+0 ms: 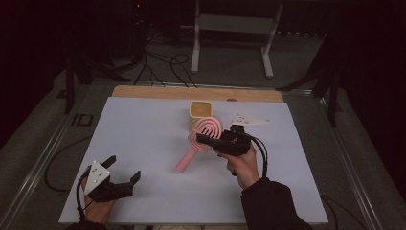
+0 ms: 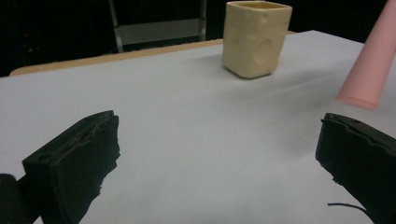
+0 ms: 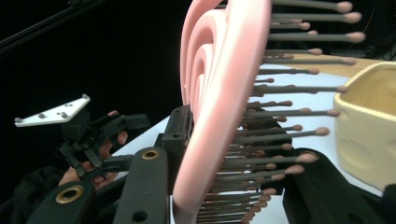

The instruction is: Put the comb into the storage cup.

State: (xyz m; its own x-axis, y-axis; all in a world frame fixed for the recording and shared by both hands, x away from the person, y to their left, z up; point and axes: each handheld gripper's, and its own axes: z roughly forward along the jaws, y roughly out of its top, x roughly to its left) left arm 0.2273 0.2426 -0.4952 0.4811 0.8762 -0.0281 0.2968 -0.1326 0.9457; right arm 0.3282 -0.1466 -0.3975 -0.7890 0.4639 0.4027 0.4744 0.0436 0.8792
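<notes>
Fingers of the right gripper are clamped on the pink plastic hairbrush beside the cream square cup; left gripper fingers are spread, grasping nothing, above the white counter.

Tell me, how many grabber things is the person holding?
2. The left hand-held gripper rests open near the table's front-left corner. The right hand-held gripper is mid-table, clamped on the pink hairbrush beside the yellow cup.

Dim room with black surroundings, pale worktop evenly lit from above, soft faint shadows, near objects blurred in both gripper views
</notes>
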